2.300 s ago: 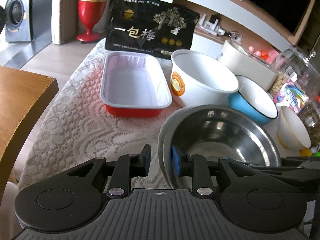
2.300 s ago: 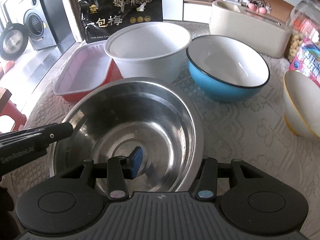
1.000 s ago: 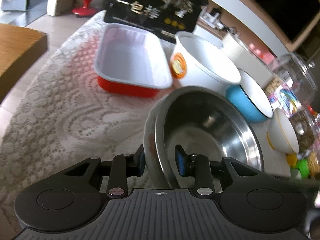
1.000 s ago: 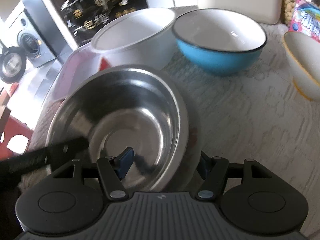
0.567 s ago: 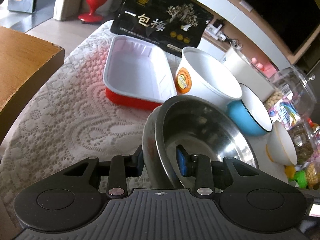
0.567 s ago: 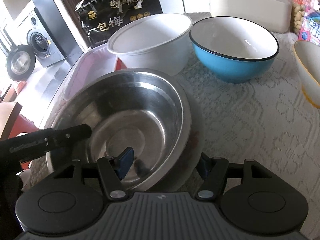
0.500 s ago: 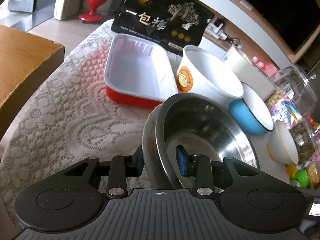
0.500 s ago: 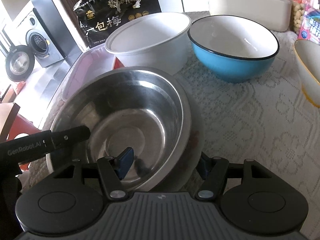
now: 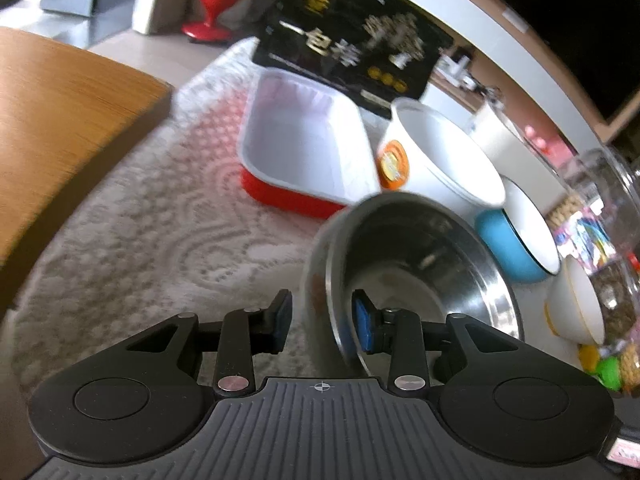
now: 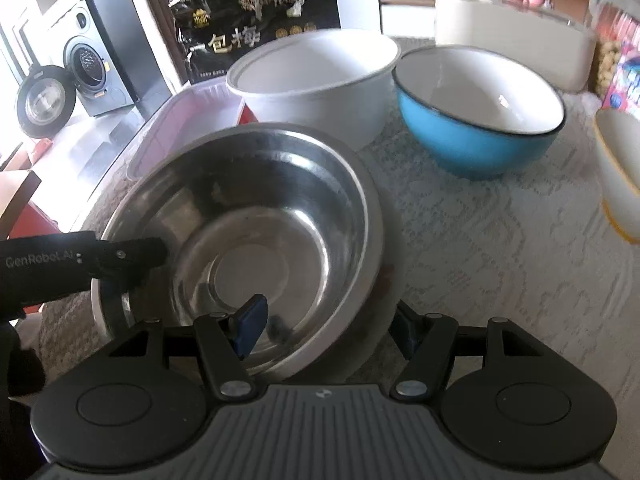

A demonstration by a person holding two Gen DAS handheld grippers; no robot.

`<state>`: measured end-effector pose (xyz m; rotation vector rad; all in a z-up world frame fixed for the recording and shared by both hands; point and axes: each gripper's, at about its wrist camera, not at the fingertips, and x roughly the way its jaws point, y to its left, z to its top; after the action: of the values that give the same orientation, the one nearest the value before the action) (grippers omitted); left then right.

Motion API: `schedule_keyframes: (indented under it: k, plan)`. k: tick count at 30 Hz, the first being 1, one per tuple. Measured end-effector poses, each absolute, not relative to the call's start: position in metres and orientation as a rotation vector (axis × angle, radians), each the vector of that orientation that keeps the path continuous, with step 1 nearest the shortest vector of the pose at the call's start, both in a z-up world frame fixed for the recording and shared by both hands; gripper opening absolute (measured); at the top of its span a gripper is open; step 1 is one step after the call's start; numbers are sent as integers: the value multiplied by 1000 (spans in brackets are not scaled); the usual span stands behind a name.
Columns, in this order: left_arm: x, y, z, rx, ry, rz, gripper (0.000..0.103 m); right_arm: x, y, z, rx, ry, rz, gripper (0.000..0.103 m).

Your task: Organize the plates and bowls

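Since a moment ago the steel bowl (image 10: 256, 236) tips up more on its left side, and we keep both grippers on its rim.

Our left gripper (image 9: 322, 320) has its jaws apart astride the left rim, the outer pad clear of the wall. Our right gripper (image 10: 328, 328) straddles the near rim with one pad inside and one outside; whether they press we cannot tell. On the lace-covered desk (image 10: 500, 240), the white tub (image 10: 316, 84) and blue bowl (image 10: 480, 120) sit just beyond, and the red tray (image 9: 304, 160) lies at far left.
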<state>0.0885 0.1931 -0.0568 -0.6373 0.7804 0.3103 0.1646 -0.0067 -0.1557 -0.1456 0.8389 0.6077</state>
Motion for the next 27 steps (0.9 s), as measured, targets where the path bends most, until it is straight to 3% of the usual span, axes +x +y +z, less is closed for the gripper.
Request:
schedule_keyframes:
  k: [12,21,23,25,27]
  plan:
    - [105,136,14,-543,577,262,36,167,-105,-120,-4,650,577,67]
    - [215,13,-9,-527,770,-136,36,204,-225,-97,74,551,313,67]
    - [237,-2,-22,-548,813,-165,36,223,-240,-99,66,584,267,65]
    - [255,-12,-33,-554,833,-157,36,244,-251,-103,70,624,256,50]
    - [269,-18,-40,-556,841,-139,36,266,-257,-106,85,665,255,48]
